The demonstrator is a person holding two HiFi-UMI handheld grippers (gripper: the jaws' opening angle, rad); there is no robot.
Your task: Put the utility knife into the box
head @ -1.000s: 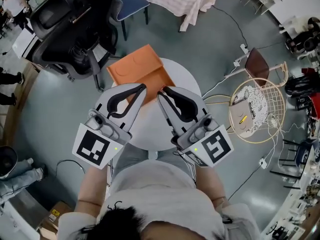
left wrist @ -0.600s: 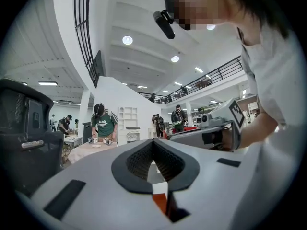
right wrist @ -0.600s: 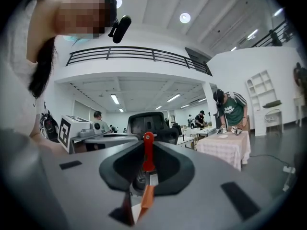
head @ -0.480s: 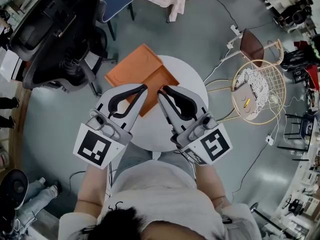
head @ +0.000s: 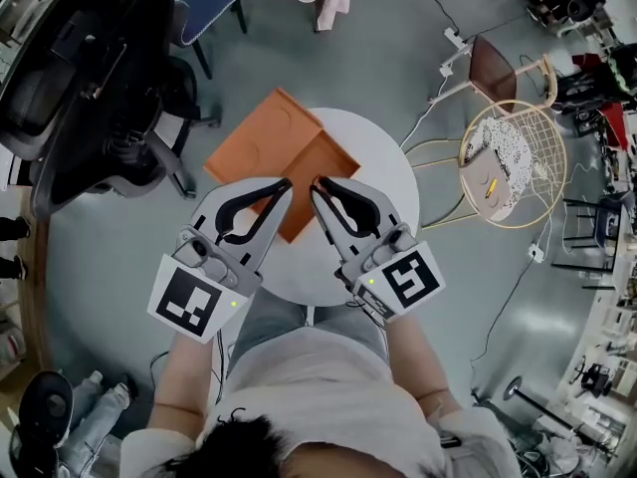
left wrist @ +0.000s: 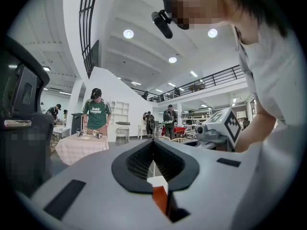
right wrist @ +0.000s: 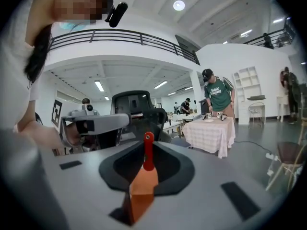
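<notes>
Two grippers over round white worktop. Left gripper jaws together, empty. Right gripper jaws clamped on slim red utility knife, centre frame, long axis upright, holed end up. Flat orange box upper left.

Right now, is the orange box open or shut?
Open. In the head view the flat orange box lies spread on the round white table as two halves side by side, lid folded back.

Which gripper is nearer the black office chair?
Left. The left gripper hangs over the white table's left edge, on the office chair's side. The right gripper, with a red utility knife between its jaws, is beyond it, toward the wire chair.
</notes>
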